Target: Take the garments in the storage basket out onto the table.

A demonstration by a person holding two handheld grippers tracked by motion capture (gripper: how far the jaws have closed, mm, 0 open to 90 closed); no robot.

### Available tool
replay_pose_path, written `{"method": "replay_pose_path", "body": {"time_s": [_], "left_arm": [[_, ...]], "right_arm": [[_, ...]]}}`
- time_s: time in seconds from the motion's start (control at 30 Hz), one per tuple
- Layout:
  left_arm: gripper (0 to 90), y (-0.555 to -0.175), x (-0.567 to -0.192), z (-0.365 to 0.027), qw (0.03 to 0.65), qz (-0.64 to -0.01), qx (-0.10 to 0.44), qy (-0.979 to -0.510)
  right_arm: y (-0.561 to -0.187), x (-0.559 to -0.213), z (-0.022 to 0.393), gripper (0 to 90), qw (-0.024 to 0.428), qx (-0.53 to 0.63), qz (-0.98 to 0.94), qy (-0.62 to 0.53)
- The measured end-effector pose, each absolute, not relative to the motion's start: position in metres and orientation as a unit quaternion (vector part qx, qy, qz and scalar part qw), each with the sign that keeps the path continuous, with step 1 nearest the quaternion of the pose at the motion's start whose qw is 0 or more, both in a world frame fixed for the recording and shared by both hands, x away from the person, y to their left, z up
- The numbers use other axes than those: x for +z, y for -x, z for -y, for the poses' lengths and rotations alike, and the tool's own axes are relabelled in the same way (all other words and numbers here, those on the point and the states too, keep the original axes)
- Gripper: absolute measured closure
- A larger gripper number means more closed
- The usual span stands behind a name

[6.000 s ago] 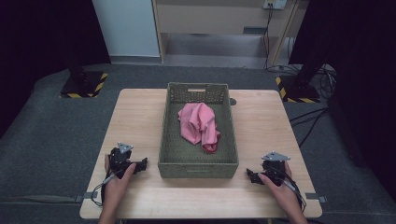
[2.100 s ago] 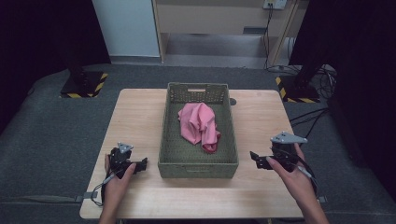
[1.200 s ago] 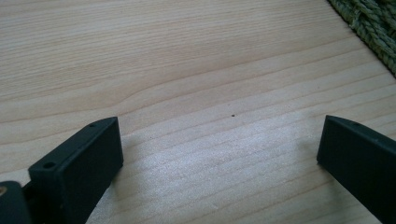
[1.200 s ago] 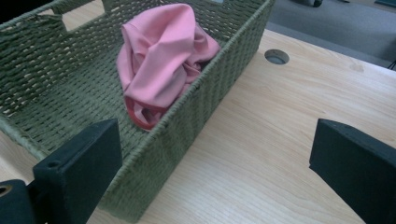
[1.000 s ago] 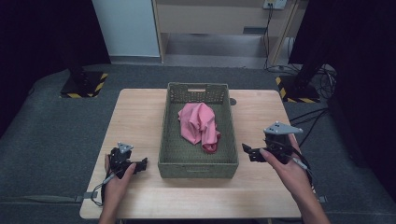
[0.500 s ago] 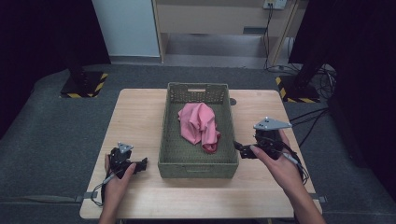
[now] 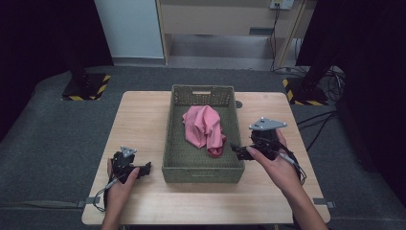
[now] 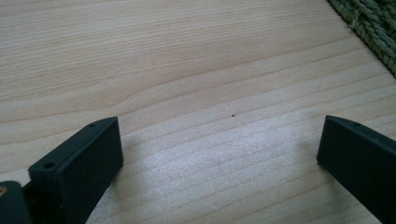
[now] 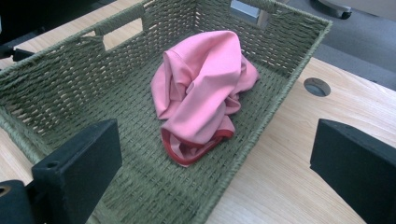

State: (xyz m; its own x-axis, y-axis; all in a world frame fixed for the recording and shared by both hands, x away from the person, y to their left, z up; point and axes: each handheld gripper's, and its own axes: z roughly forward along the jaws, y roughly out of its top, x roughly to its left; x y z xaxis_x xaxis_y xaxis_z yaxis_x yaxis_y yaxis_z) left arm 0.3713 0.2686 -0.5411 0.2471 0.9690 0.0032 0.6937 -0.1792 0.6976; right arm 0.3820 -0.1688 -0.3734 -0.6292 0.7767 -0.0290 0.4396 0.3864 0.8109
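A crumpled pink cloth point(image 7: 205, 128) point(image 9: 201, 91) with a red hem lies inside a green woven basket point(image 7: 174, 143) point(image 9: 56, 74) in the middle of the wooden table. My right gripper point(image 7: 236, 149) point(image 9: 212, 172) is held above the basket's right rim, open, jaws pointing left toward the cloth with nothing between them. My left gripper point(image 7: 146, 167) point(image 8: 219, 156) rests on the table left of the basket's near corner, open, with bare wood between its jaws.
The basket's corner weave point(image 8: 373, 28) shows just beyond the left gripper. A round cable hole point(image 7: 238, 104) point(image 9: 316, 87) sits in the table by the basket's far right corner. Bare table point(image 7: 139, 124) lies either side of the basket. Black stands with striped bases point(image 7: 86, 86) are on the floor behind.
My right gripper has risen from the table's front right and moved left and forward to the basket's right rim. The left gripper and the cloth have not moved.
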Motion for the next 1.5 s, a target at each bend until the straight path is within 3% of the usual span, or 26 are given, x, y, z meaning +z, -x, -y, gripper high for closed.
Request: {"method": "replay_pose_path", "body": {"time_s": [1.5], "left_arm": [[0.0, -0.371, -0.541, -0.269, 0.296, -0.568, 0.232, -0.732]], "right_arm": [[-0.422, -0.374, 0.109, 1.9, 0.189, 0.401, -0.812, -0.38]]}}
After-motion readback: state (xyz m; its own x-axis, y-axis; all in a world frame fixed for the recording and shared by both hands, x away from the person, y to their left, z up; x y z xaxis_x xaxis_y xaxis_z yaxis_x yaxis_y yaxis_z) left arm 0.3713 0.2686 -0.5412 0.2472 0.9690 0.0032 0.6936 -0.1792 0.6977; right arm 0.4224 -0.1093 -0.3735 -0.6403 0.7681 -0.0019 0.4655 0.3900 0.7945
